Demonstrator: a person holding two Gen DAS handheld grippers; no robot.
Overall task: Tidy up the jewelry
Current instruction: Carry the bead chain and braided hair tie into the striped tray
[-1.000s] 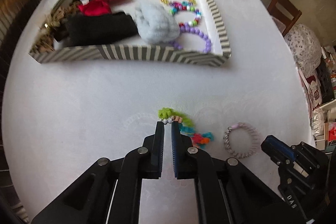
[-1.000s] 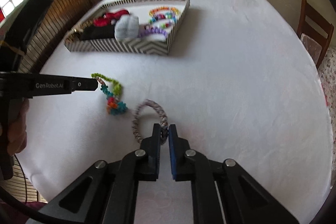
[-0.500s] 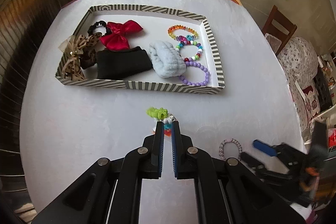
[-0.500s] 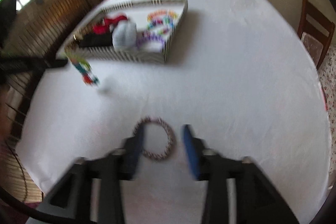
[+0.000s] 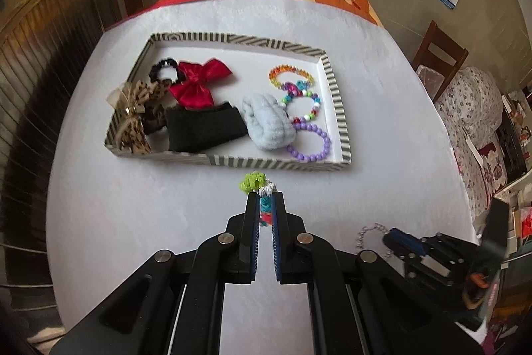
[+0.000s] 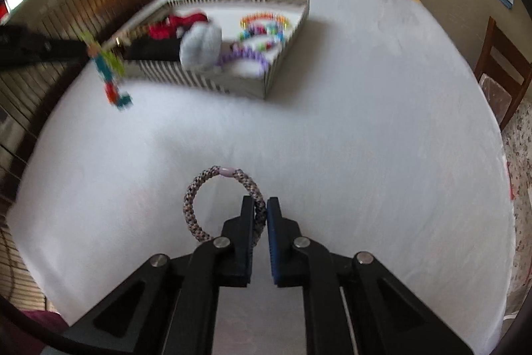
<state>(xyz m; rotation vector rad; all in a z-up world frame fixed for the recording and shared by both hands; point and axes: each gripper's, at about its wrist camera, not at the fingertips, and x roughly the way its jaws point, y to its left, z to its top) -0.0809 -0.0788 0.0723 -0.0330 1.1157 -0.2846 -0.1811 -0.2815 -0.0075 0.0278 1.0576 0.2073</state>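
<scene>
My left gripper [image 5: 265,200] pinches the dangling loom bracelet [image 5: 257,183]; my right gripper [image 6: 261,210] clamps the braided hair tie [image 6: 199,188].

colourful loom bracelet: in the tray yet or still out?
Out. The loom bracelet dangles from the shut left claw above the tablecloth, short of the striped tray.

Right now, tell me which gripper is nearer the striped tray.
Left. The left gripper, shut on the colourful bracelet, hangs just before the striped tray. The right gripper, shut on the braided hair tie, is farther back.
</scene>
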